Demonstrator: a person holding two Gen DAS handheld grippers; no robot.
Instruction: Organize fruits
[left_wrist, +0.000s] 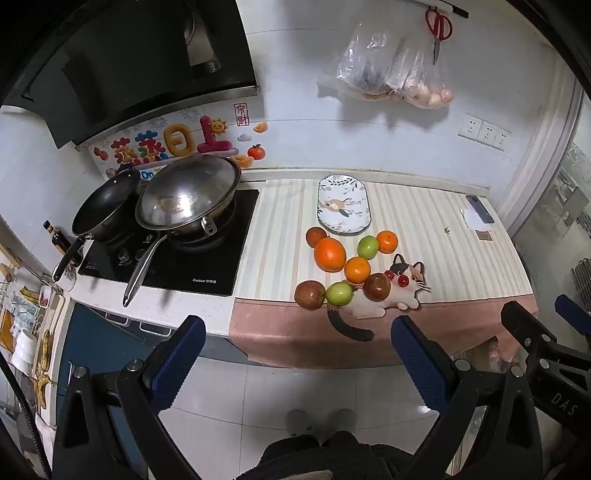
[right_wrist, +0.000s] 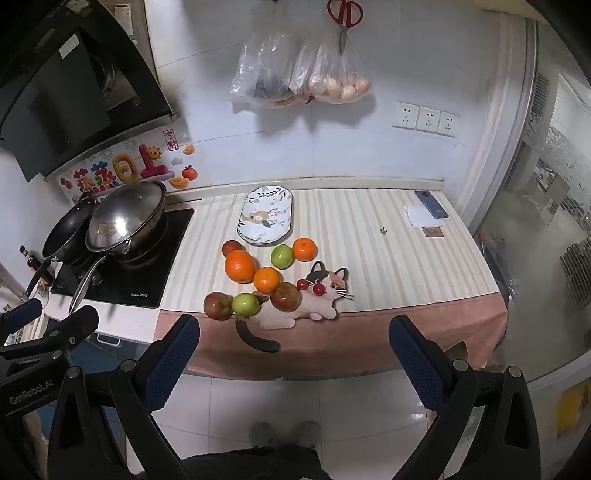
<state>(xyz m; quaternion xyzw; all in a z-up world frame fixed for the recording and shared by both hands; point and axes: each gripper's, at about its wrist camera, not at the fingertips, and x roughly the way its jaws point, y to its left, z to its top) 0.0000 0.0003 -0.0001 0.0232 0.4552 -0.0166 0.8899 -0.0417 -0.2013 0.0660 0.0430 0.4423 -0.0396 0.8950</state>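
Note:
Several fruits lie on a striped cloth (left_wrist: 424, 229) on the counter: a large orange (left_wrist: 330, 254) (right_wrist: 240, 266), two smaller oranges (left_wrist: 357, 269) (left_wrist: 387, 241), two green fruits (left_wrist: 340, 293) (left_wrist: 368, 246), and three reddish-brown apples (left_wrist: 309, 294) (left_wrist: 376, 287) (left_wrist: 316, 236). An empty oval patterned plate (left_wrist: 343, 205) (right_wrist: 265, 215) sits just behind them. My left gripper (left_wrist: 297, 350) and right gripper (right_wrist: 293, 349) are both open and empty, held in front of the counter edge, short of the fruit.
A stove (left_wrist: 173, 254) with a steel wok (left_wrist: 188, 194) and a black pan (left_wrist: 105, 206) stands at the left. A phone (right_wrist: 431, 204) and papers lie at the counter's far right. Bags (right_wrist: 299, 74) and scissors (right_wrist: 345, 18) hang on the wall.

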